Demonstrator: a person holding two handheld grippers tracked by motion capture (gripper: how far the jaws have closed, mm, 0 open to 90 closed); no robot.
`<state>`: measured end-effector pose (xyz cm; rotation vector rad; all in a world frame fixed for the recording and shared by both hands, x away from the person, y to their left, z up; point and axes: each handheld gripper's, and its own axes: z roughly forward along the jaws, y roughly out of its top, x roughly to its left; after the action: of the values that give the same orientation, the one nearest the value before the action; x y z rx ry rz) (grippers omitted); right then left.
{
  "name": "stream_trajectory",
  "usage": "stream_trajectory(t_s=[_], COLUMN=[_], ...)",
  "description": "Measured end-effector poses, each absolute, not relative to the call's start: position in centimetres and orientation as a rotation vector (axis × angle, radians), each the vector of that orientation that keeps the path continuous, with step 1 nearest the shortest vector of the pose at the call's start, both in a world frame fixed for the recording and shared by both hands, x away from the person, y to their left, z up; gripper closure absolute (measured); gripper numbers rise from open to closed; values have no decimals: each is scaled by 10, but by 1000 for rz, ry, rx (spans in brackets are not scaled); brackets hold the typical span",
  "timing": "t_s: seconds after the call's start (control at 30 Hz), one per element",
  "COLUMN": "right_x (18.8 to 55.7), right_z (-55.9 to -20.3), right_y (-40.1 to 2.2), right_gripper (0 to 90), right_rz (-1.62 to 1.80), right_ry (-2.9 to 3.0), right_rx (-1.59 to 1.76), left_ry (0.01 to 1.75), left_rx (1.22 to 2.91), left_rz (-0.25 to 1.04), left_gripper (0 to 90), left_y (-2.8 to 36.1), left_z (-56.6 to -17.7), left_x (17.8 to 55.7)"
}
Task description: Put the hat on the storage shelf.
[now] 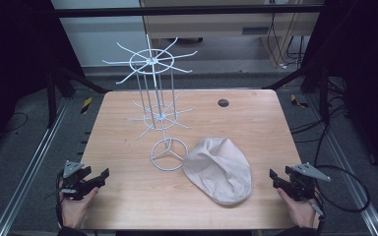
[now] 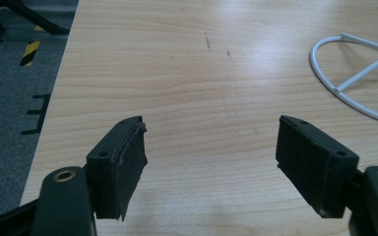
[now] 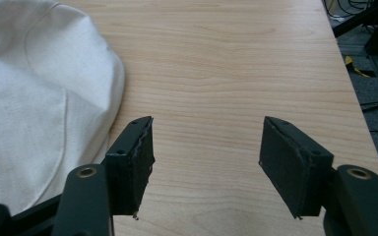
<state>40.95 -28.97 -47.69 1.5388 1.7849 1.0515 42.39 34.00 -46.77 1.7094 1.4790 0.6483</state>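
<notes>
Both my grippers at rest at the table's [image 1: 128, 206] near edge — cap between them.
Left to right: my left gripper [image 1: 96, 179], jaws spread, empty; white wire rack [image 1: 153, 98]; beige cap [image 1: 220, 169] lying flat beside its base; my right gripper [image 1: 277, 178], jaws spread, empty.

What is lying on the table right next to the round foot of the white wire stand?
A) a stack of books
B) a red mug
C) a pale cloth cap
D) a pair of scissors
C: a pale cloth cap lies flat on the wooden table, right beside the ring base of the white wire stand.
</notes>
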Motion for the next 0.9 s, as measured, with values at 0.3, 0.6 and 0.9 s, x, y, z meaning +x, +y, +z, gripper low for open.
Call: stream_trajectory(t_s=[0.3,0.6,0.9], right_x=[405,404,406], right_z=[-463,-449,-430], right_y=[-277,-267,-248], right_gripper=[421,441,464], right_rz=[1066,1102,1137], right_ry=[1835,1885,1966], right_rx=[1484,1458,1378], left_ry=[1470,1468,1470], left_rx=[1726,1768,1790], left_rz=[623,603,599], left_gripper=[283,297,306], left_y=[339,336,333], left_z=[-467,-468,-471], left_x=[422,424,426])
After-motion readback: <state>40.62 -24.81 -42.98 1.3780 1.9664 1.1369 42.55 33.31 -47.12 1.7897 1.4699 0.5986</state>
